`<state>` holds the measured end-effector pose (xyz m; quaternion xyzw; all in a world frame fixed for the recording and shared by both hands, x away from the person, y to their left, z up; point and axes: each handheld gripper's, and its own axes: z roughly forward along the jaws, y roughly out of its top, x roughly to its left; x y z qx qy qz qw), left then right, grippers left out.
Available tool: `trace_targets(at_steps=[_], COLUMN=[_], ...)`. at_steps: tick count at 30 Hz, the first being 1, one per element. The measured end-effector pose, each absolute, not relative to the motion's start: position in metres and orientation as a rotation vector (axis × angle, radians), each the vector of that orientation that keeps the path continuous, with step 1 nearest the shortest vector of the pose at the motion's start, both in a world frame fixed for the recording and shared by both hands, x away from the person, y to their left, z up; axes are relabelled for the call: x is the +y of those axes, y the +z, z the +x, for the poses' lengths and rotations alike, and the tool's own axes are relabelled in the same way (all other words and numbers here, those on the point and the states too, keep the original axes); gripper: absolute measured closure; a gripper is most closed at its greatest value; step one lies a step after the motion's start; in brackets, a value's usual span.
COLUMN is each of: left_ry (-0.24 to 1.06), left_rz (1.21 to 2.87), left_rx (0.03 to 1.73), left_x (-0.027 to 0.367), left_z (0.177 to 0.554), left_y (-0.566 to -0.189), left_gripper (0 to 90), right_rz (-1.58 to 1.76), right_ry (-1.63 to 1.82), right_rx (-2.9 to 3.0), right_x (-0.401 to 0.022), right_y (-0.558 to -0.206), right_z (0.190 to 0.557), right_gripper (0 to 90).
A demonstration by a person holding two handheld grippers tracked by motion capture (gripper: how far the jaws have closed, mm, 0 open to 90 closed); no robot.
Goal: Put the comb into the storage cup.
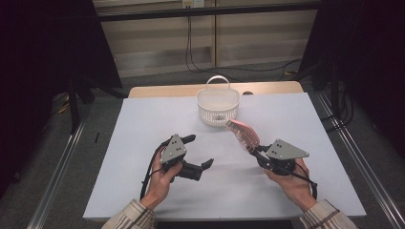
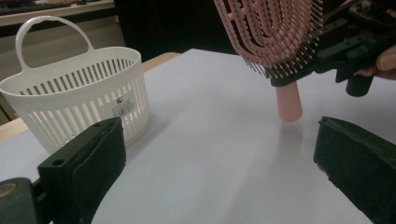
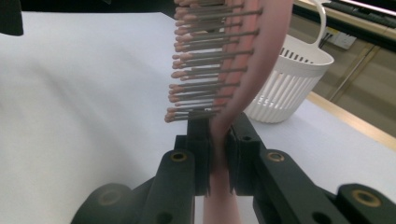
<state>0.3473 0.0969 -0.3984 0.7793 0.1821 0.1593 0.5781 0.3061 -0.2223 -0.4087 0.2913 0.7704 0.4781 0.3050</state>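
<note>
Right gripper (image 1: 258, 151) clamps pink vented plastic hairbrush (image 1: 242, 134) | brush tip points upper-left toward white slotted plastic basket (image 1: 218, 106), just beside | left gripper (image 1: 200, 151) wide, empty

White sheet (image 1: 143, 143) over wooden table (image 1: 167, 89). Grey carpet floor (image 1: 43, 157) around, metal rails (image 1: 62, 162) either side. Dark curtains (image 1: 43, 47) left and right. Pale panelled wall (image 1: 157, 38) behind, black cables (image 1: 191, 52) hanging down.
</note>
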Motion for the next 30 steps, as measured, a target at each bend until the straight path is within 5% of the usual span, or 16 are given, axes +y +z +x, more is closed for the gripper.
trace_targets(at_steps=[30], left_ry=[0.316], left_rz=[1.724], left_rx=[0.402], left_x=[0.090], left_z=[0.345], left_y=[-0.381], left_gripper=[0.9], right_rz=[0.809], right_ry=[1.698], right_rx=[2.091], right_x=[-0.216], right_y=[-0.410], right_z=[0.315], right_gripper=[81.9])
